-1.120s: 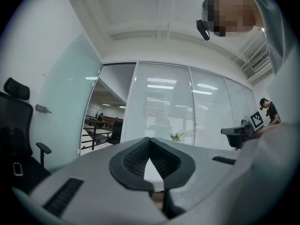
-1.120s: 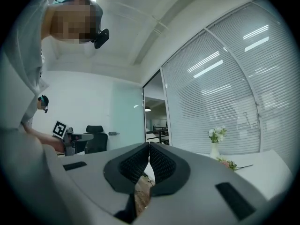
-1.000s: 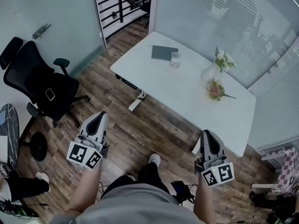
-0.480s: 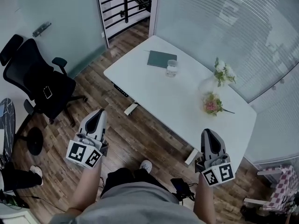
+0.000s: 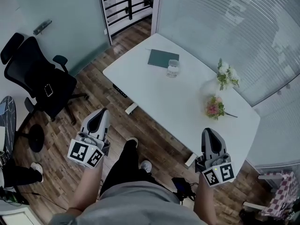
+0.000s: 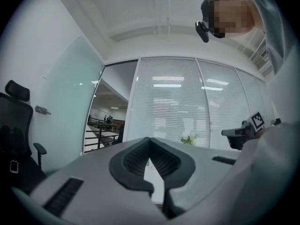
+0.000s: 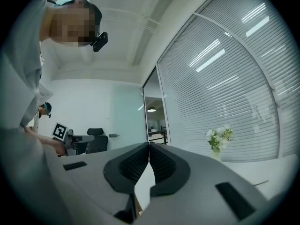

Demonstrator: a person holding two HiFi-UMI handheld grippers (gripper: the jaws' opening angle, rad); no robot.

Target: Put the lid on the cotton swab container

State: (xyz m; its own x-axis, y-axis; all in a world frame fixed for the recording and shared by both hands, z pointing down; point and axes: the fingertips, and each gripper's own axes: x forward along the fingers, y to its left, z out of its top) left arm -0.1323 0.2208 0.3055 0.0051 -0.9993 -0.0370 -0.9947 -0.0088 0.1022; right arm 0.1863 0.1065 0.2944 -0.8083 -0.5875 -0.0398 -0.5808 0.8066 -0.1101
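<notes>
- The left gripper (image 5: pixel 101 112) hangs over the wood floor (image 5: pixel 140 130), its fingers (image 6: pixel 133 159) clenched together on nothing.
- The right gripper (image 5: pixel 208 132) has its fingers (image 7: pixel 164 165) pressed shut too, and they are empty.
- The clear cotton swab container (image 5: pixel 173 68) stands on the white worktop (image 5: pixel 178 102), just beside a dark notebook (image 5: pixel 162 58) and well apart from both grippers.

white table (image 5: pixel 187 104) on wood plank floor (image 5: pixel 140 135), close against a glass wall with blinds (image 5: pixel 225 22). near the table's far corner, a dark flat notebook (image 5: pixel 162 58). by the edge along the blinds, upright white flowers (image 5: pixel 227 75); just beside, toward the right corner, a pink bouquet (image 5: pixel 214 108) lying flat. well apart on the left, black office chair (image 5: pixel 37 81). beyond the far corner, dark railing (image 5: pixel 126 1).
</notes>
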